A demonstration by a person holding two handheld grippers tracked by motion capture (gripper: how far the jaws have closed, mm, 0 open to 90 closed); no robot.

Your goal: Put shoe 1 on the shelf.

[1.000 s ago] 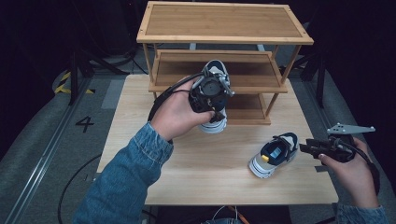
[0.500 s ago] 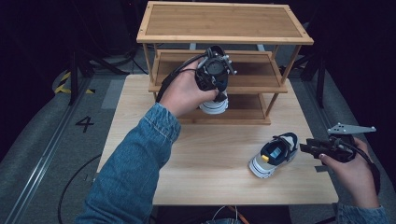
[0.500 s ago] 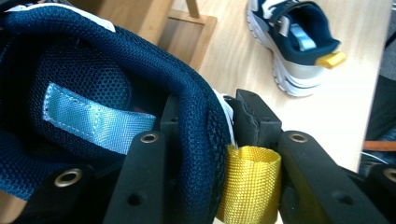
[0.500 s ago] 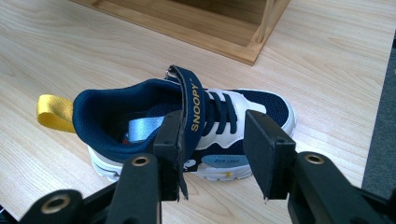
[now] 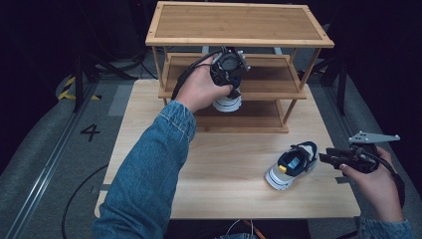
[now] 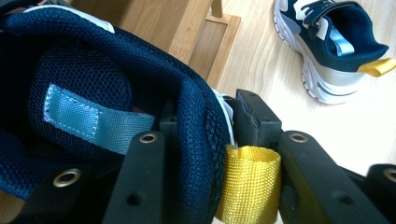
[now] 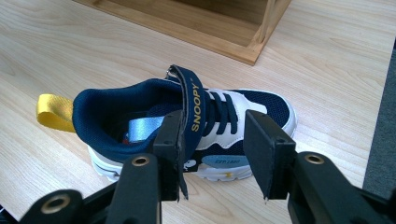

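From the high view, I note my left gripper (image 5: pixel 228 69) holding one sneaker (image 5: pixel 227 102) at the front edge of the middle shelf (image 5: pixel 268 79) of the bamboo rack (image 5: pixel 239 25), toe hanging down; the second sneaker (image 5: pixel 291 166) rests on the tabletop (image 5: pixel 229 164) just beside my right gripper (image 5: pixel 348 158), which hovers at its heel end. My judgement: level the held shoe before sliding it in, clear the shelf lip, and release only once the sole sits flat. In the left gripper view, the jaws are clamped across the navy heel collar, one inside the shoe, one outside beside the yellow pull loop (image 6: pixel 247 182); the grip looks firm but narrow, so a slow swing is advised. In the right gripper view, the jaws stand apart above the second sneaker's strap (image 7: pixel 191 100), pressing on nothing. Surface: pale wood-grain tabletop, level and dry-looking. Room: dark surround, grey floor (image 5: pixel 59 149) marked with a numeral, cables trailing.
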